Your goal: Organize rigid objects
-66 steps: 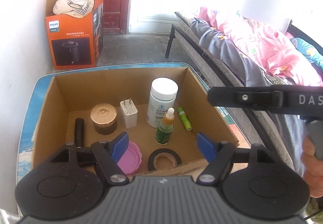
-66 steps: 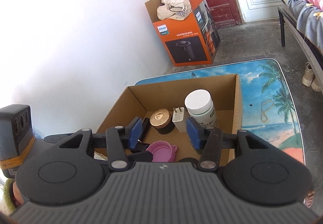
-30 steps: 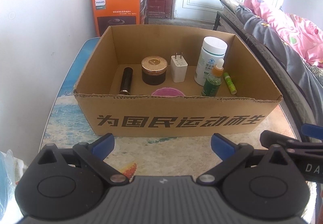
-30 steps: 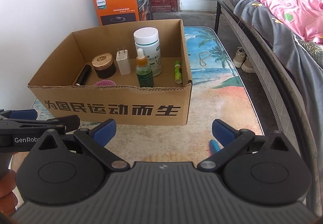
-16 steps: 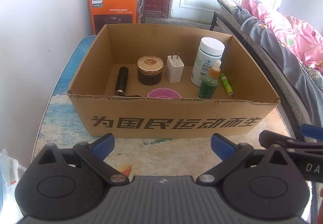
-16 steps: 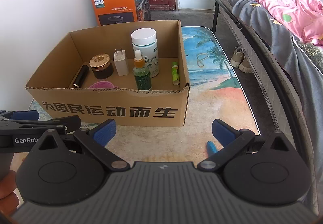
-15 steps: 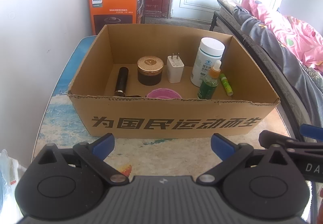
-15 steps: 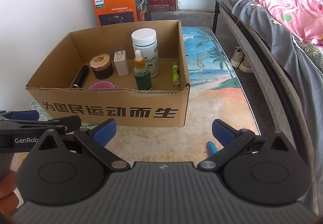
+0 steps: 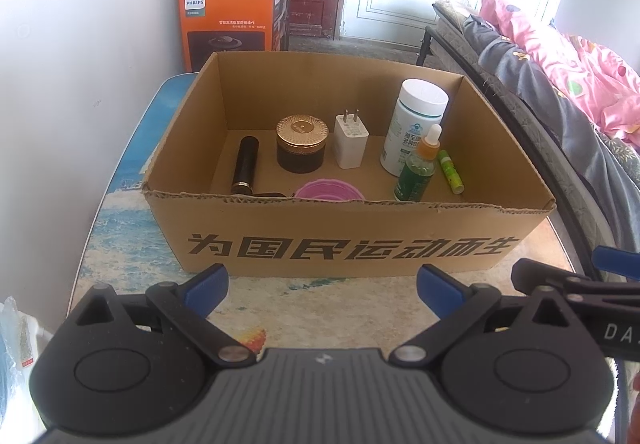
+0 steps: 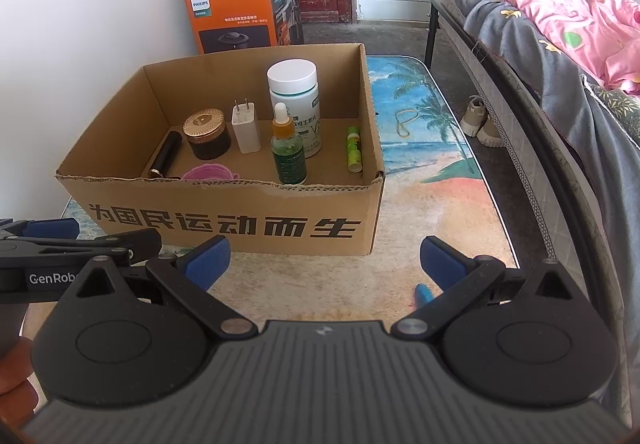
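An open cardboard box (image 9: 348, 244) (image 10: 240, 224) stands on the beach-print table. Inside it stand a white pill bottle (image 9: 416, 126) (image 10: 294, 100), a green dropper bottle (image 9: 418, 172) (image 10: 287, 152), a white charger plug (image 9: 351, 140) (image 10: 245, 126) and a gold-lidded jar (image 9: 301, 144) (image 10: 206, 132). A black tube (image 9: 245, 164), a pink lid (image 9: 330, 190) and a green lip balm (image 9: 451, 171) (image 10: 353, 152) lie on its floor. My left gripper (image 9: 322, 284) and right gripper (image 10: 324, 264) are both open and empty, in front of the box's near wall.
A small blue object (image 10: 423, 294) lies on the table by my right gripper. A rubber band (image 10: 406, 120) lies on the table (image 10: 436, 180) to the right of the box. An orange Philips box (image 9: 236, 20) stands behind, a bed (image 10: 560, 44) to the right, shoes (image 10: 480, 120) on the floor.
Both grippers have pulled back out of the box to its front and have stayed open. Over the last half second almost nothing moves.
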